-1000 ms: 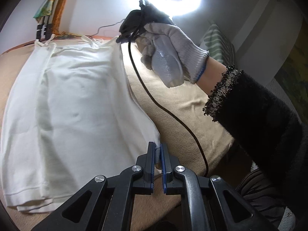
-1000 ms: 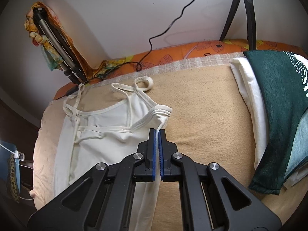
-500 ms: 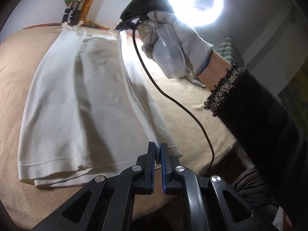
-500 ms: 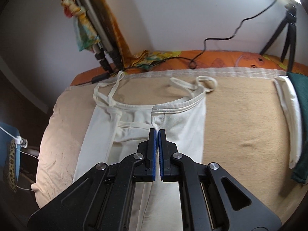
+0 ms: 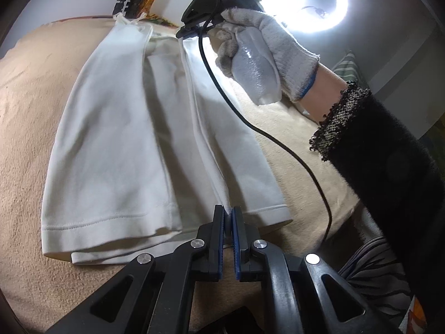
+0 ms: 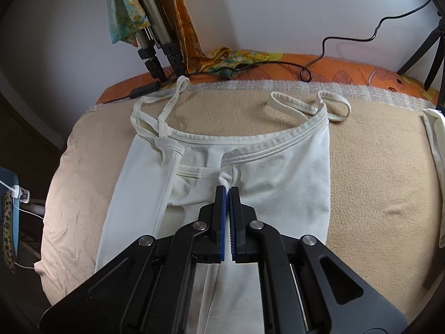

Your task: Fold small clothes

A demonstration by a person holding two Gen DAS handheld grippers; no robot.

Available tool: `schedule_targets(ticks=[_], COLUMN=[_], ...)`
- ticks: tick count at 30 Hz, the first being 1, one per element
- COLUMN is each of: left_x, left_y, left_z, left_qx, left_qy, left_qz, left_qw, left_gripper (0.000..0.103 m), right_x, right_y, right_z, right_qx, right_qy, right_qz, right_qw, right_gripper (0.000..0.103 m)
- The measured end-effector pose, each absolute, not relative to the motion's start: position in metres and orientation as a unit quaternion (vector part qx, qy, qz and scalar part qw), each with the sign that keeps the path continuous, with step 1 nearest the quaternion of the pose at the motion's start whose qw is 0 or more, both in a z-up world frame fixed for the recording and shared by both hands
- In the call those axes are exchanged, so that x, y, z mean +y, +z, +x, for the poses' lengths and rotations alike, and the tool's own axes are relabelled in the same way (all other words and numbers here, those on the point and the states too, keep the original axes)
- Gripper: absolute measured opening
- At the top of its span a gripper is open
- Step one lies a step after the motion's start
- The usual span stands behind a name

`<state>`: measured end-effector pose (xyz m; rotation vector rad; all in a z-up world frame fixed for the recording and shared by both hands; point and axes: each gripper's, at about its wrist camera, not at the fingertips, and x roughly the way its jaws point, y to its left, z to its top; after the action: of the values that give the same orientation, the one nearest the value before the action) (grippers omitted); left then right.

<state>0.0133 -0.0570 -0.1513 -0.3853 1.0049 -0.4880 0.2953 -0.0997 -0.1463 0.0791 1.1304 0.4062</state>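
Note:
A white strappy top [image 5: 116, 139] lies on a beige blanket [image 5: 25, 89]. Its left third is folded in over the middle. My left gripper [image 5: 228, 211] is shut on the hem corner of the top's right side, held over the middle. My right gripper [image 6: 228, 192] is shut on the same side's upper edge near the neckline, and the gloved hand holding it [image 5: 258, 47] shows in the left wrist view. The right flap [image 6: 286, 178] is folded in over the body. The thin straps [image 6: 306, 105] lie loose toward the far edge.
A folded tripod [image 6: 155, 41] draped with a patterned cloth leans against the wall at the far edge. A black cable [image 6: 347, 39] runs along the orange mattress edge [image 6: 347, 72]. A white garment [image 6: 436, 150] lies at the right. A ring light [image 5: 311, 0] shines above.
Both grippers have carried the top's right side leftward over the body, folding it inward. Both stay shut on the fabric.

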Motion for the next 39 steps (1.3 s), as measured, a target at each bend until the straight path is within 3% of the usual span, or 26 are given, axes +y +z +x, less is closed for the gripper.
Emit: schedule_targets(ticks=[2,4,8,9,16,20,30,39], left_x=[-0.056,-0.058,-0.057,-0.057,-0.043,-0.032,0.032,0.077], left_y=[-0.152,-0.148,-0.14,-0.139,-0.125,-0.121,-0.111,-0.137], left_z=[0.014,0.015,0.016,0.015,0.003,-0.012,-0.032,-0.006], left_qx=[0.474,0.474,0.467,0.465,0.433,0.412,0.409,0.461], left_qy=[-0.228,-0.227,-0.23,-0.231,-0.245,-0.241,-0.16,-0.134], left_qz=[-0.181,-0.178,-0.175,-0.173,-0.18,-0.172,-0.194,-0.28], left_qw=[0.831,0.832,0.836,0.837,0.848,0.862,0.877,0.831], left_gripper=[0.003,0.011,0.023,0.025,0.036,0.038,0.045,0.047], right_x=[-0.098,-0.098,-0.105,-0.108,-0.151,-0.194,-0.233,-0.235], right_y=[-0.15,-0.152,-0.141,-0.134,-0.084,-0.065,-0.089,-0.126], right_z=[0.295,0.296,0.292,0.289,0.256,0.209,0.064,0.007], right_qx=[0.535,0.539,0.534,0.525,0.493,0.474,0.528,0.573], right_qy=[0.195,0.198,0.214,0.217,0.225,0.23,0.219,0.233], right_qz=[0.034,0.035,0.05,0.047,0.066,0.136,0.116,0.151], right_qw=[0.821,0.818,0.816,0.822,0.838,0.839,0.812,0.772], right_gripper=[0.004,0.005,0.038,0.039,0.039,0.039,0.039,0.039])
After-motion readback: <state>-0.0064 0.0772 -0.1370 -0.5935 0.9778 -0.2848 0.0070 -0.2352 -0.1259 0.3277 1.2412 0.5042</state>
